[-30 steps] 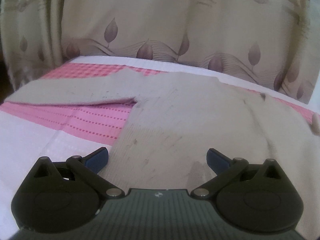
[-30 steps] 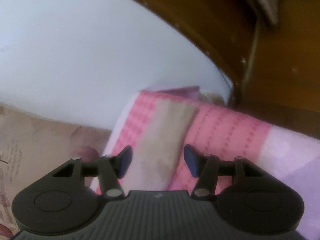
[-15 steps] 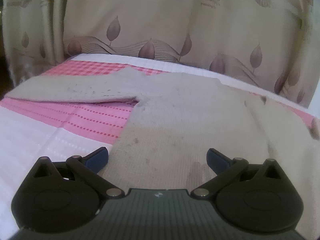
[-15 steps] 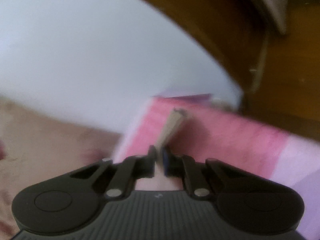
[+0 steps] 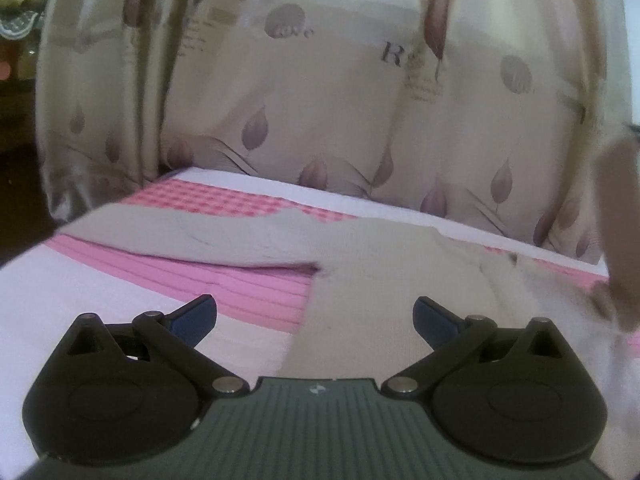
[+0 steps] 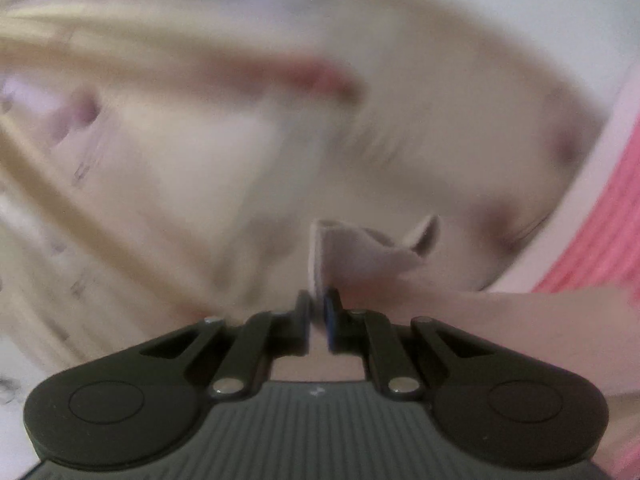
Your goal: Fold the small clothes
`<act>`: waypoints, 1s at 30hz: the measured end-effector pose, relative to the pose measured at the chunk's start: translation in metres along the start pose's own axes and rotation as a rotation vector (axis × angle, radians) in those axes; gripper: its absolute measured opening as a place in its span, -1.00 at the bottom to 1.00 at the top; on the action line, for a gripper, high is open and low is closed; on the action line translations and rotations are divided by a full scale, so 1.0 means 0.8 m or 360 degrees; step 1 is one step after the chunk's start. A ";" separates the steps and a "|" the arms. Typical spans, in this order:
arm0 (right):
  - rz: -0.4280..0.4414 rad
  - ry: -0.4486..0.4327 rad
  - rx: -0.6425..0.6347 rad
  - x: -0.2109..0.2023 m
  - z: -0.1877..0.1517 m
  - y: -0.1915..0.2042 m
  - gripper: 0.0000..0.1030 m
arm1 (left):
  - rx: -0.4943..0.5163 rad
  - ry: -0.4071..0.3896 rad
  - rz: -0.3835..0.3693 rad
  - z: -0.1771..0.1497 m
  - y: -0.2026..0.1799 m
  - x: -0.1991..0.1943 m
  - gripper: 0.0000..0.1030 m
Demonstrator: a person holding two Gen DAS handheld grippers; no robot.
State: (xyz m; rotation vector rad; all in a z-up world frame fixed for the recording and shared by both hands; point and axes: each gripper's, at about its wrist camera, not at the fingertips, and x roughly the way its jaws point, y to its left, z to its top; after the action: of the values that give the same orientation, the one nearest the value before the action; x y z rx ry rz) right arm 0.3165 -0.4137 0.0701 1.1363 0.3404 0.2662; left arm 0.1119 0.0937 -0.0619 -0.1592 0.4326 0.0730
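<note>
Your left hand-held gripper (image 5: 314,316) is held low and level, its jaws spread wide with the blue fingertips (image 5: 192,314) far apart and nothing between them. Your right hand-held gripper (image 6: 319,312) has its jaws pinched nearly together on a fold of beige cloth (image 6: 360,252), lifted and heavily blurred.

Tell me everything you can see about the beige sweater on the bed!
The beige sweater looks soft and knitted, with faint dark specks. Its body lies flat on the pink and white bedspread, one sleeve stretched out to the left. The right gripper is shut on the other sleeve's end, lifted off the bed. The left gripper hovers open over the hem.
</note>
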 end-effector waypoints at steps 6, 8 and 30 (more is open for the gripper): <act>0.0135 0.0287 0.0117 0.118 -0.155 0.030 -0.85 | -0.0116 0.0004 0.0034 0.003 0.070 -0.023 1.00; 0.0104 0.0384 0.0142 0.152 -0.205 0.026 -0.85 | -0.0131 0.0002 0.0063 0.002 0.089 -0.025 1.00; -0.0092 0.1045 -0.0381 0.233 -0.409 0.012 0.07 | -0.0376 0.0083 0.0185 -0.007 0.192 -0.009 1.00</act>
State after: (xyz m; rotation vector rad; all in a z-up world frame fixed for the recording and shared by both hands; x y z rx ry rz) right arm 0.3579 -0.0659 -0.0690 0.7768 0.8942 0.6139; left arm 0.0867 0.2439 -0.0853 -0.3689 0.4844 0.2348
